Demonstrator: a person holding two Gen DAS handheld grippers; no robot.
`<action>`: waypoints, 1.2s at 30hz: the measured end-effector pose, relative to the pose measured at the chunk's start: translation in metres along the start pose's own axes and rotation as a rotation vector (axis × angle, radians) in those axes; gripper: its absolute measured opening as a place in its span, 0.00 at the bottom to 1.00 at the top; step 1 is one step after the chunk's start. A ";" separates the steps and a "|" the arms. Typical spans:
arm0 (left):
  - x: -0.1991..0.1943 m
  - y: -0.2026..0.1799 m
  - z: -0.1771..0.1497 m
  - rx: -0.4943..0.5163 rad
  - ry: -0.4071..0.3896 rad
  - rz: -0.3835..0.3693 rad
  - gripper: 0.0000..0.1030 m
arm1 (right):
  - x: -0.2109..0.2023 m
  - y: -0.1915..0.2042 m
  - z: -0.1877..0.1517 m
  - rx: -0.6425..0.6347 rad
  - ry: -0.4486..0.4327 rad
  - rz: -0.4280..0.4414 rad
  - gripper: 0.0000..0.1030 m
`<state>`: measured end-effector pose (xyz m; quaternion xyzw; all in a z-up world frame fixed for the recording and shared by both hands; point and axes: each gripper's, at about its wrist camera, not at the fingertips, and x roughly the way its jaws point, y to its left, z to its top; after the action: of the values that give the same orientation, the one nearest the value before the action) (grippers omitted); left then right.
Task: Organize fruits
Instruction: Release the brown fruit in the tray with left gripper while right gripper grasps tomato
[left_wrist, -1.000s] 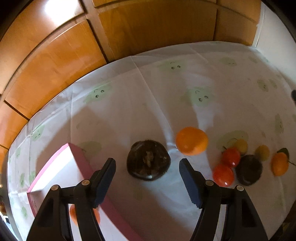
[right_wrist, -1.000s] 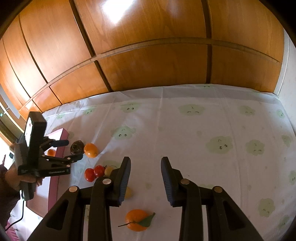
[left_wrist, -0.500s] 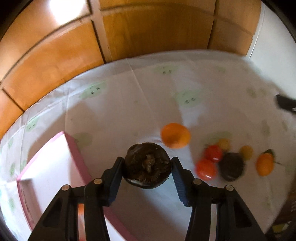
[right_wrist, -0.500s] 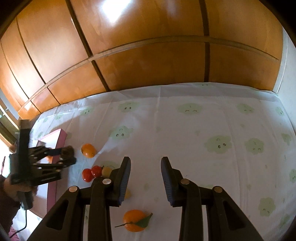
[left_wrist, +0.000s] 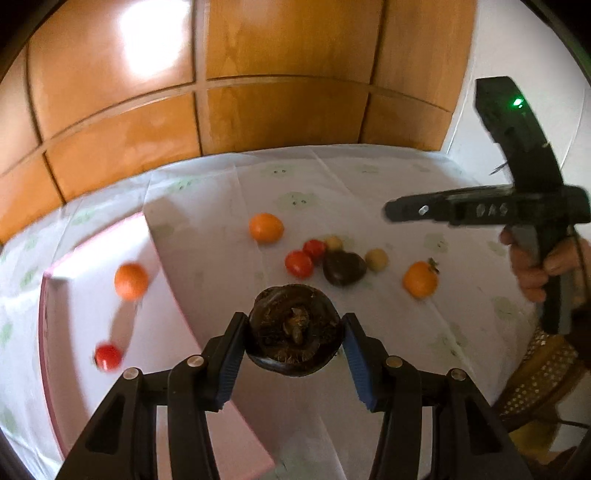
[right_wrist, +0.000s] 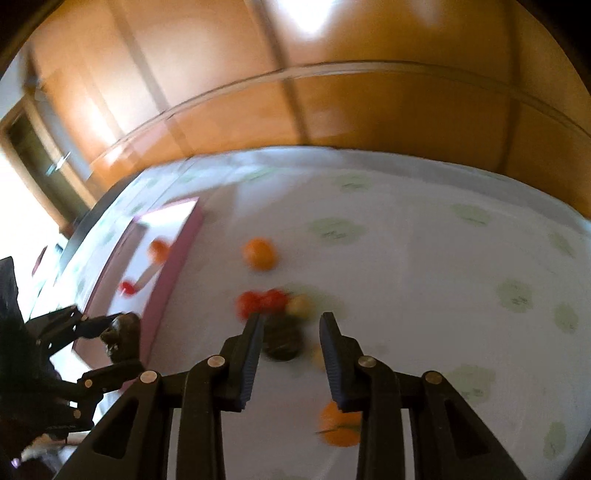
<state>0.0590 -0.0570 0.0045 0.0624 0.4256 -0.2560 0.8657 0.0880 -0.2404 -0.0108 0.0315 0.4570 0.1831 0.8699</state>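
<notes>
My left gripper (left_wrist: 294, 318) is shut on a dark brown hairy fruit (left_wrist: 295, 338) and holds it above the cloth, beside the pink tray (left_wrist: 45, 325). In the tray lie an orange (left_wrist: 131, 280) and a red tomato (left_wrist: 108, 356). On the cloth sit an orange (left_wrist: 266, 228), two tomatoes (left_wrist: 299, 264), a second dark fruit (left_wrist: 344, 272), small yellow fruits (left_wrist: 376, 259) and a leafed orange (left_wrist: 420, 279). My right gripper (right_wrist: 291, 325) hovers over that cluster, its jaws closing with nothing held; the second dark fruit (right_wrist: 282, 343) shows below them.
A white cloth with green prints (left_wrist: 295, 199) covers the table, and wooden panels (left_wrist: 280, 110) rise behind it. A hand (left_wrist: 535, 266) holds the right gripper at the right edge. A woven chair (left_wrist: 543, 373) stands off the table's right corner.
The left jaws shut on the dark fruit, lifted it and carried it back beside the tray. The right gripper swung left and rolled, and now hangs over the fruit cluster.
</notes>
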 end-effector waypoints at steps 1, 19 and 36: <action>-0.003 0.003 -0.005 -0.021 0.000 -0.004 0.51 | 0.005 0.012 -0.002 -0.038 0.012 0.008 0.30; -0.046 0.072 -0.063 -0.270 -0.044 0.047 0.51 | 0.091 0.083 0.016 -0.366 0.155 -0.177 0.29; -0.036 0.157 -0.036 -0.408 -0.041 0.186 0.51 | 0.106 0.082 0.009 -0.384 0.189 -0.267 0.26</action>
<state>0.0934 0.1040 -0.0081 -0.0804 0.4435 -0.0849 0.8886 0.1255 -0.1261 -0.0703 -0.2123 0.4932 0.1522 0.8297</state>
